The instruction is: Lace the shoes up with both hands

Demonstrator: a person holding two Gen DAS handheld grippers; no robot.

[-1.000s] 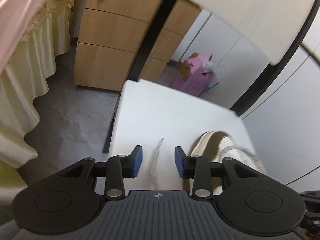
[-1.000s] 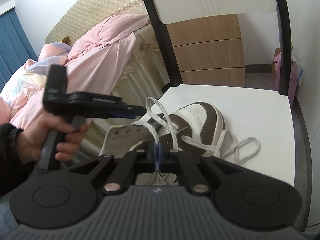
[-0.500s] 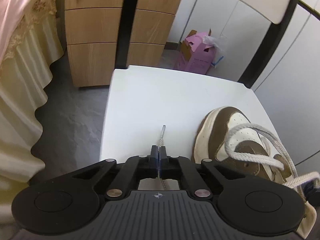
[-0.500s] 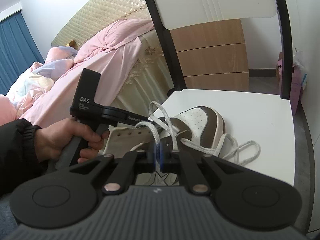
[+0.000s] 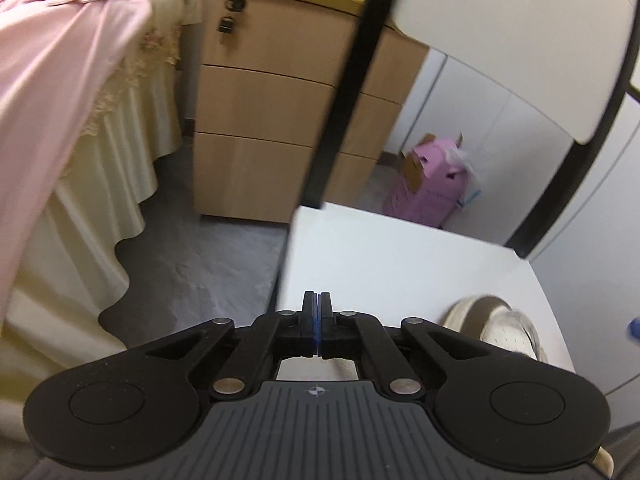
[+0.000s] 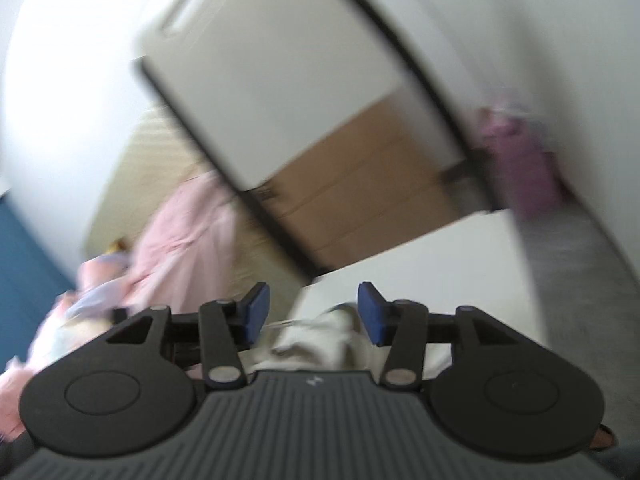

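Observation:
A brown and cream sneaker (image 5: pixel 496 324) lies on the white chair seat (image 5: pixel 400 260), only its toe showing at the lower right of the left wrist view. My left gripper (image 5: pixel 316 320) is shut, and a short piece of white shoelace (image 5: pixel 345 366) runs from the base of its pads toward the shoe. The lace tip does not show past the pads. The right wrist view is blurred and rolled. There my right gripper (image 6: pixel 312 308) has its jaws opening, the blue pads apart over the shoe's cream collar (image 6: pixel 320 340), and nothing is pressed between them.
The chair's white back with its black frame (image 5: pixel 500 20) rises behind the seat. On the grey floor stand a wooden drawer cabinet (image 5: pixel 280 120) and a pink box (image 5: pixel 432 184). A bed with pink bedding (image 5: pixel 60 80) is at the left.
My left gripper shut on the lace and then tilted up and away from the shoe. My right gripper let go of its lace, opened, rolled and swung sideways, and its view turned blurry.

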